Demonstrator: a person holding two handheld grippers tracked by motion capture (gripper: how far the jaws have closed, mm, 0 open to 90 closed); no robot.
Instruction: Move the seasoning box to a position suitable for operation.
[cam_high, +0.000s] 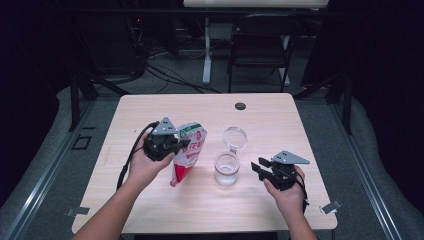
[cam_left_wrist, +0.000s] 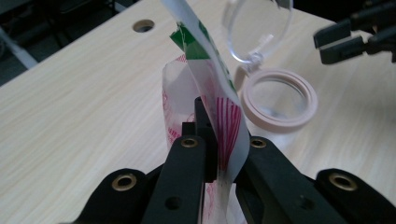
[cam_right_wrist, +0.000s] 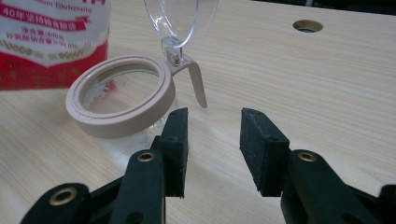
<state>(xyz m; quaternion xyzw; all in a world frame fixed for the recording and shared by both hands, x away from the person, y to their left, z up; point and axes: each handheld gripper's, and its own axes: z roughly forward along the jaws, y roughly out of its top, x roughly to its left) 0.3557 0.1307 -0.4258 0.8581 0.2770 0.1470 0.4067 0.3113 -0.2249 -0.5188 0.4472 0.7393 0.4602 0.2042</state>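
Observation:
A red, white and green pouch (cam_high: 190, 150) hangs upright just above the table, left of centre, with my left gripper (cam_high: 182, 145) shut on its side. The left gripper view shows the jaws (cam_left_wrist: 224, 135) pinching the thin pouch (cam_left_wrist: 224, 116) edge-on. A clear glass jar (cam_high: 227, 170) with a beige rim (cam_right_wrist: 116, 119) stands in the middle, its clear hinged lid (cam_high: 234, 136) flipped open behind it. My right gripper (cam_high: 257, 167) stands open to the jar's right. In the right gripper view its jaws (cam_right_wrist: 212, 149) hold nothing, and the jar sits just left of them.
A round cable hole (cam_high: 240, 106) sits near the far edge of the wooden table (cam_high: 150, 200). A black folding chair (cam_high: 260, 45) stands on the floor beyond the table. A black cable (cam_high: 127, 160) trails from the left gripper.

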